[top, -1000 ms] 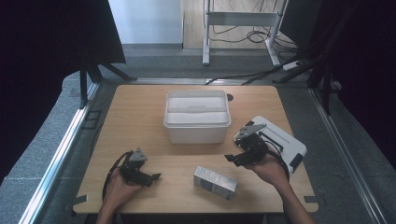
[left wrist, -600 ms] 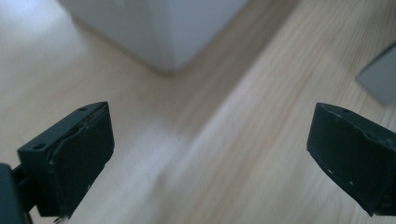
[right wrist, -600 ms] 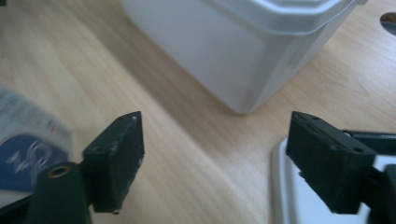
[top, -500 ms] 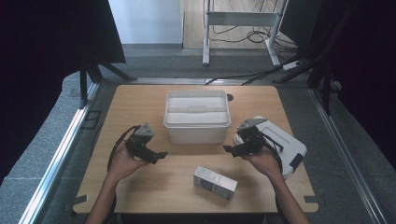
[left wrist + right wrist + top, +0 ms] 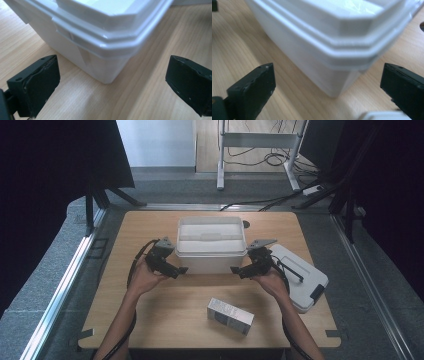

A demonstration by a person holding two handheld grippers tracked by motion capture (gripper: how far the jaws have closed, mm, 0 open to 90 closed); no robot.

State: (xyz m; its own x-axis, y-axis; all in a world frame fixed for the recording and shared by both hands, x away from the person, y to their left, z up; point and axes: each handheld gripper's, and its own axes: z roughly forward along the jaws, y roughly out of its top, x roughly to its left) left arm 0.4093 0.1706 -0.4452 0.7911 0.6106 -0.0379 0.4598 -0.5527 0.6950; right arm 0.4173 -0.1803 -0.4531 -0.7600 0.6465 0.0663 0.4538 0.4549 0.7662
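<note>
A white plastic tub [image 5: 211, 243] with a stepped rim stands at the middle of the wooden table [image 5: 165, 320]. My left gripper [image 5: 178, 269] is open at the tub's near left corner [image 5: 110, 72], jaws wide apart and nothing between them. My right gripper [image 5: 236, 269] is open at the tub's near right corner [image 5: 337, 85], its jaws also spread and not touching the tub. Both point inward at the tub's front wall.
A white lid [image 5: 300, 275] with dark clips lies flat on the table to the right of the tub, just behind my right hand. A small grey-and-white carton [image 5: 230, 315] lies near the front edge, between the person's forearms.
Both grippers have moved forward and inward from the front of the table, ending at the tub's two near corners. The carton, lid and tub have stayed put.
</note>
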